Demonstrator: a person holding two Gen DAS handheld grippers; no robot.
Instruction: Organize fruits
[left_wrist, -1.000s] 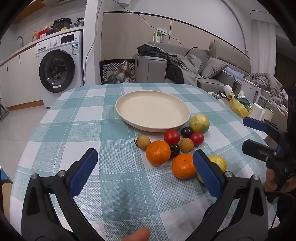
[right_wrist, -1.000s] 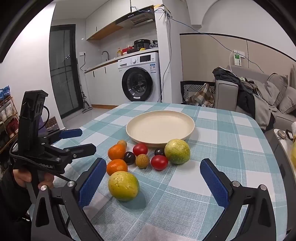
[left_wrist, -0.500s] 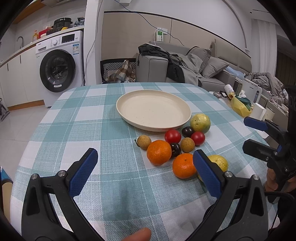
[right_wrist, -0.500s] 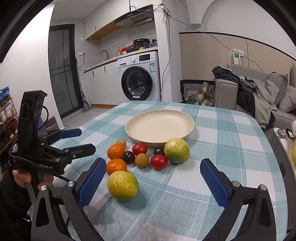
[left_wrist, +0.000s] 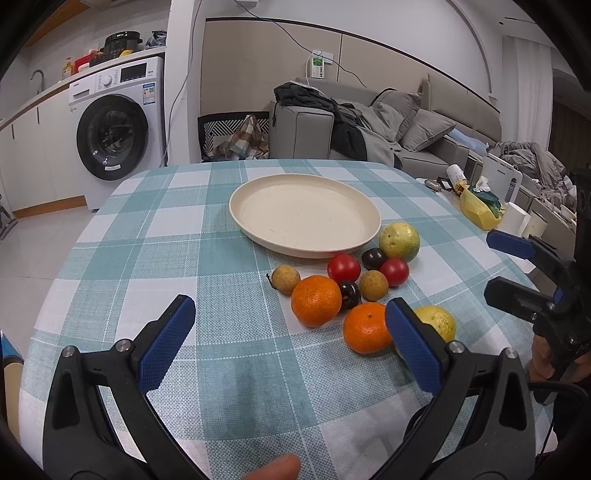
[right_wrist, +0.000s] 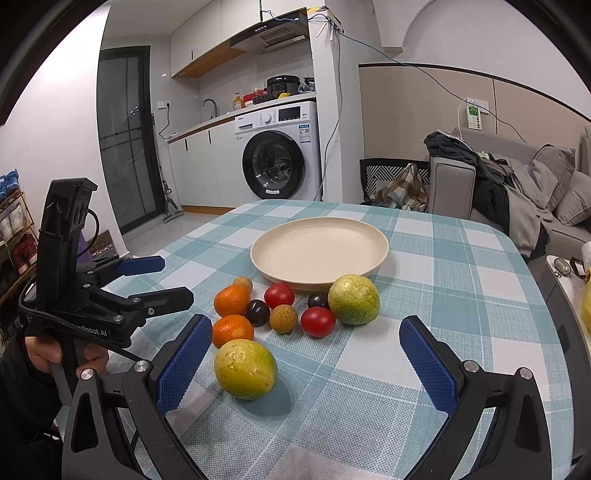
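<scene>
Fruits (right_wrist: 283, 318) clustered beside plate (right_wrist: 379, 256)

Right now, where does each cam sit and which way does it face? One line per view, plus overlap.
Left wrist: on the left gripper, low over the near table edge, facing the plate and sofa; own open fingers and a fingertip show, with the right gripper at right.
Right wrist: on the right gripper, facing the plate and washing machine; own open fingers show, with the left gripper and the hand holding it at left.
Shared: plate, fruit cluster, checked tablecloth, washing machine.
</scene>
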